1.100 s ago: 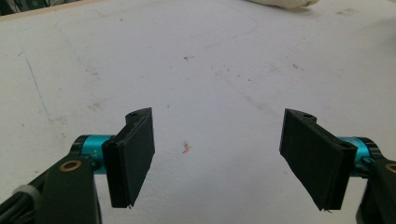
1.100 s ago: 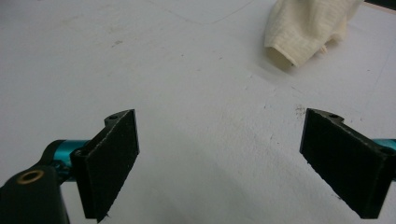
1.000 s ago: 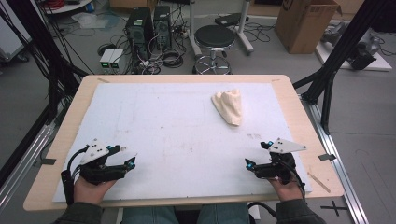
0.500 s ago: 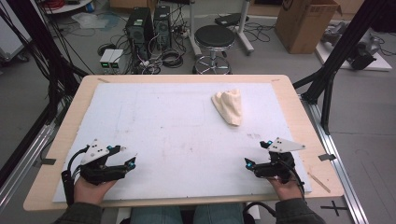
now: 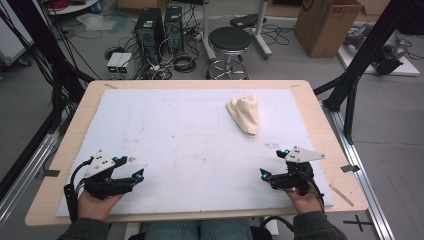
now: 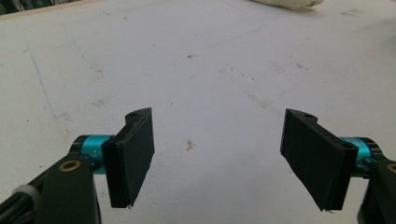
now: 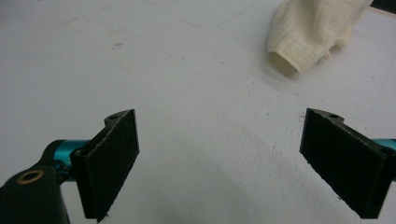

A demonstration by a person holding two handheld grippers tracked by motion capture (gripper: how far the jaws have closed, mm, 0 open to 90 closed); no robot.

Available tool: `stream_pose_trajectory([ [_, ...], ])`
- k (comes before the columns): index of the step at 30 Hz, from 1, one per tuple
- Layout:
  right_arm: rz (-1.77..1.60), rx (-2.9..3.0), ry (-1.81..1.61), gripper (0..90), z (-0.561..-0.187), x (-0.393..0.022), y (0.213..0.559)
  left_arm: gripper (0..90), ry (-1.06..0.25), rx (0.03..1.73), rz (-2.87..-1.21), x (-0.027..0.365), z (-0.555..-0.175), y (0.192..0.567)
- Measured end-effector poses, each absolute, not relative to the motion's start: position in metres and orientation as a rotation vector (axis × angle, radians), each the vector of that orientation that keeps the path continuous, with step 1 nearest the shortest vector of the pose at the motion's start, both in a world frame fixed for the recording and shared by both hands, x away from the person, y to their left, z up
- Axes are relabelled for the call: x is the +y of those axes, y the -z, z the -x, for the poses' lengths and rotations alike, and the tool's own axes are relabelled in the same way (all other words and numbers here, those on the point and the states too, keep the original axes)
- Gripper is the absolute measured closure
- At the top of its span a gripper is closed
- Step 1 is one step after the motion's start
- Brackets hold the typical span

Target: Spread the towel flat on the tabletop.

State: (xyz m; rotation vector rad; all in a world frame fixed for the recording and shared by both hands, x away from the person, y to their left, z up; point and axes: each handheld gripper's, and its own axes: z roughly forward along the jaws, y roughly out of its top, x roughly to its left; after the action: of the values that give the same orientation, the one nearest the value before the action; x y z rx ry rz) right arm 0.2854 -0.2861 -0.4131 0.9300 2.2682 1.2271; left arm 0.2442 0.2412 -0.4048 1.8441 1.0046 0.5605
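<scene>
A crumpled cream cloth (image 5: 245, 114) lies on the white board (image 5: 190, 135), right of centre and toward the far side. In the right gripper view the cloth (image 7: 314, 32) sits ahead and to the right of the jaws. My left gripper (image 5: 134, 169) rests low at the near left corner, open, with only bare board between its jaws (image 6: 217, 154). At the near right, my right gripper (image 5: 270, 164) is open too, nothing between its jaws (image 7: 219, 163). A strip of the cloth (image 6: 286, 3) peeks in at the top edge of the left gripper view.
The board lies on a wooden table (image 5: 320, 125) with a narrow bare margin all round. Beyond the far edge stand a black stool (image 5: 230, 42), computer towers (image 5: 160, 25) with cables, and a cardboard box (image 5: 327, 25). Black frame posts (image 5: 360, 60) flank the table.
</scene>
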Motion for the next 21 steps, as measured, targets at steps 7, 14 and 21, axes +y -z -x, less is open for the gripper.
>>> stream_pose_trajectory([
  [7, -0.973, 2.265, -1.266, 11.0, -0.297, -0.285, 0.409, 26.4, -0.559, 1.005, -1.845, 0.241, -0.244, 0.405],
  [14, -0.976, 2.296, -1.254, 11.0, -0.306, -0.281, 0.404, 26.4, -0.563, 1.006, -1.842, 0.241, -0.243, 0.405],
  [21, -0.952, 2.318, -1.269, 11.0, -0.323, -0.277, 0.391, 26.4, -0.566, 1.007, -1.841, 0.242, -0.244, 0.406],
])
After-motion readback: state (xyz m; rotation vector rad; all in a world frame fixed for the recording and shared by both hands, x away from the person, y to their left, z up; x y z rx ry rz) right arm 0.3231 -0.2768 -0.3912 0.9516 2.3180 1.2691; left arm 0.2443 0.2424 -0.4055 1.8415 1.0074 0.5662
